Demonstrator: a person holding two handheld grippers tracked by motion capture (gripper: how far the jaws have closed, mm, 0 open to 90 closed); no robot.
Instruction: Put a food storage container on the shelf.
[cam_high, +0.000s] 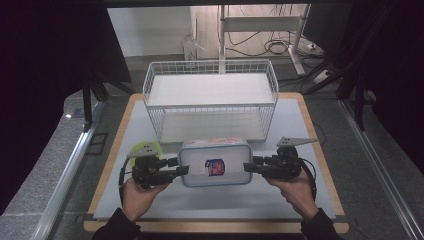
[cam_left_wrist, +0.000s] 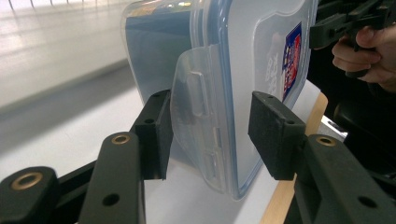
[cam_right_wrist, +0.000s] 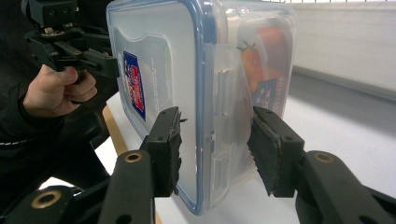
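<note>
- A clear plastic container with a blue-rimmed lid sits between the 2 grippers, just in front of the white wire basket and near the front middle of the bench.
- The lid carries a small red and blue label at its middle; orange contents show through the wall in the right gripper view.
- The left gripper meets the container's left end. In the left gripper view its 2 jaws straddle the folded-down side clip: 1 pad lies against the body side, the other against the lid side. It is clamped on the container.
- The right gripper meets the container's right end. In the right gripper view its jaws straddle that end's clip, 1 worn pad on the lid face and 1 on the body. It too is clamped on the container.
- A hand grasps each gripper from the near edge of the bench, the left hand and the right hand, both in dark sleeves.
- A yellow-green round thing lies on the bench just left of the container, behind the left gripper; what it is cannot be told.
- The basket has 2 white shelves, both behind the container.
</note>
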